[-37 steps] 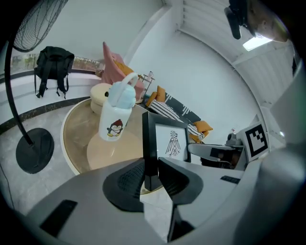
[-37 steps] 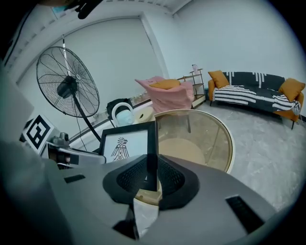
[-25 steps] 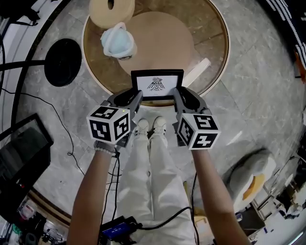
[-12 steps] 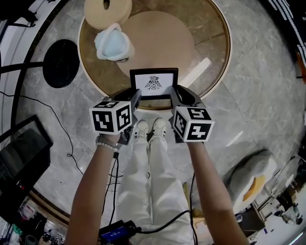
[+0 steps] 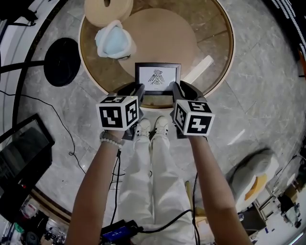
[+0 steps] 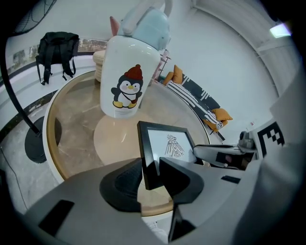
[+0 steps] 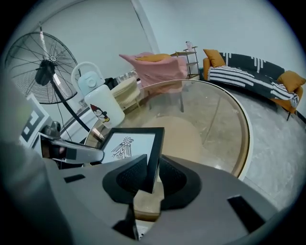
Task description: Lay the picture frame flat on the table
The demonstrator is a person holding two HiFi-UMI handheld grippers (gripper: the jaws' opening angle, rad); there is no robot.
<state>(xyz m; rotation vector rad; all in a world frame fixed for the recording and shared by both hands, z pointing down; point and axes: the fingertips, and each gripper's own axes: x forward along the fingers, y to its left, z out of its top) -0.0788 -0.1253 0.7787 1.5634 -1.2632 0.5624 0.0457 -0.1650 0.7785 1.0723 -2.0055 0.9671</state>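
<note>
The black picture frame (image 5: 158, 76) with a white bird print leans back, face up towards me, over the near rim of the round table (image 5: 224, 72). My left gripper (image 5: 137, 88) has the frame's left edge (image 6: 148, 158) between its jaws. The jaws are opening, though the pads still look to be against it. My right gripper (image 5: 176, 88) is shut on the right edge (image 7: 155, 153). Whether the frame's lower edge touches the table I cannot tell. Each gripper view shows the other gripper across the print.
A white penguin bottle (image 5: 114, 40) with a pale blue cap stands at the table's far left, a beige round roll (image 5: 107, 9) behind it. A white strip (image 5: 198, 69) lies near the right rim. A black fan base (image 5: 62, 62) sits on the floor; the person's legs (image 5: 153, 158) are below.
Both grippers have carried the frame forward, farther over the table. It now sits higher in the head view.
</note>
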